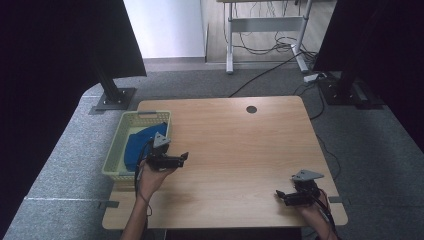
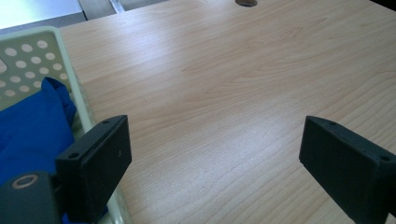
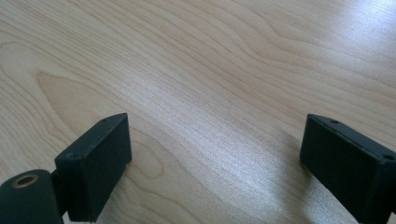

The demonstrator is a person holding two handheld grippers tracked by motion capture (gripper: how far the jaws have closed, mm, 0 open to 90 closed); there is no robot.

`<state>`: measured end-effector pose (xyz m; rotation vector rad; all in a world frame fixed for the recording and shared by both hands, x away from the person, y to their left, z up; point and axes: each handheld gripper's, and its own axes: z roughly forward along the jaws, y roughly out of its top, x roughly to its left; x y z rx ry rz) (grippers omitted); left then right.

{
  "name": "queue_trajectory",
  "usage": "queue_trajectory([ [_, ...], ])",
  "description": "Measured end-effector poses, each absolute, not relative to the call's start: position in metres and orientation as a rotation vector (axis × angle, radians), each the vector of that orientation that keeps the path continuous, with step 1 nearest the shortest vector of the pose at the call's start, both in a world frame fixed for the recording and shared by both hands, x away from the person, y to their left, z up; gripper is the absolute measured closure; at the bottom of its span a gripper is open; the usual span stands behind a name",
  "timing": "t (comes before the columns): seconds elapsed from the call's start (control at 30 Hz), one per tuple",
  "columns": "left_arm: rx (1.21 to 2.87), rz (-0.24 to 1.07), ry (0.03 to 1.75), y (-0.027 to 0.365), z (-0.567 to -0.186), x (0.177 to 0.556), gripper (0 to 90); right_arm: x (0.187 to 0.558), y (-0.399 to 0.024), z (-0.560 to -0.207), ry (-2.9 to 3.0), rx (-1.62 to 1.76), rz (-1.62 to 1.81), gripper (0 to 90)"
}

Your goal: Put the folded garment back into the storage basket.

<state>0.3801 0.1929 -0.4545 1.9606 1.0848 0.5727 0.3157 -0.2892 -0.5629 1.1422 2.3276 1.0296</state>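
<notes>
The blue cloth (image 1: 138,144) lies bundled in the pale green basket (image 1: 113,150) at the table's (image 1: 235,145) nine o'clock edge, and we cannot make out its folds from the high view. Our left gripper (image 1: 183,157), just beside the basket's rim, has its jaws spread wide and empty. At five o'clock, our right gripper (image 1: 279,194) hovers equally wide, holding nothing, over bare wood.

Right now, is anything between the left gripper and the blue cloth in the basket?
Only the basket wall. The left gripper, jaws open, sits at its table-side rim, facing away over the table; the blue cloth lies just inside, uncovered from above.
</notes>
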Motion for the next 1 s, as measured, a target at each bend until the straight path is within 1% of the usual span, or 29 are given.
queue_trajectory([
  [0.33,1.957,0.557,1.062,0.188,-0.462,0.372,8.8,0.316,-0.289,-0.563,2.328,1.141,1.030,8.5],
  [1.0,1.972,0.517,1.029,0.172,-0.489,0.359,8.6,0.316,-0.289,-0.563,2.329,1.140,1.030,8.6],
])
